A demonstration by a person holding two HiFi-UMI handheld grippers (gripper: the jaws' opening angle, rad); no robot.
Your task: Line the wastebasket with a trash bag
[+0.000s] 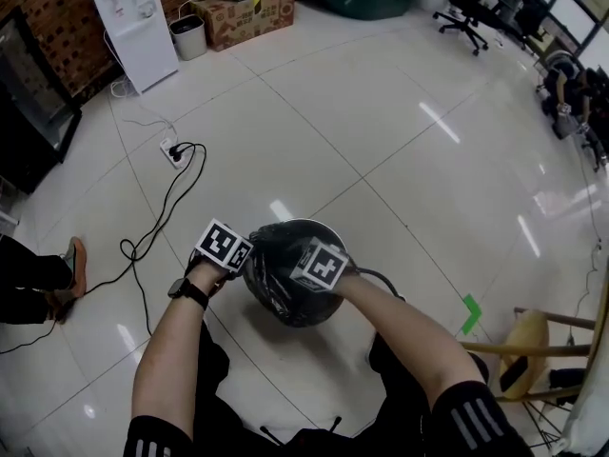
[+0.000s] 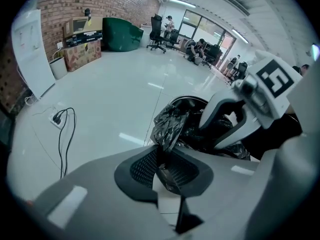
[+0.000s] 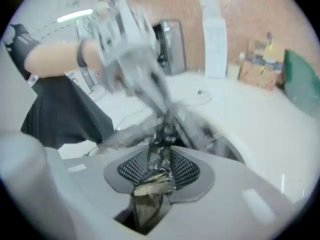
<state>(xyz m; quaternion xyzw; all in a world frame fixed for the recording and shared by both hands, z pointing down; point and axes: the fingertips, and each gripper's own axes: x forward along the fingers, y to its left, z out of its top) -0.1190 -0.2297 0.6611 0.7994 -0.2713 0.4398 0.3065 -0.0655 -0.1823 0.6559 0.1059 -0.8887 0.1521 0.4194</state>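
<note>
Trash bag (image 1: 274, 291): black, glossy, crinkled, bunched

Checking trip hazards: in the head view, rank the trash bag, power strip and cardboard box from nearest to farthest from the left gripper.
1. trash bag, held by the left gripper.
2. power strip, on the floor ahead-left.
3. cardboard box, far, against the brick wall.

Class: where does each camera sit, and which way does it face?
Head view: on the head, down at the wastebasket; both forearms show.
Left gripper view: on the left gripper, along jaws pinching the trash bag, toward the right gripper.
Right gripper view: on that gripper, facing back at the left forearm.
Shared: trash bag.
</note>
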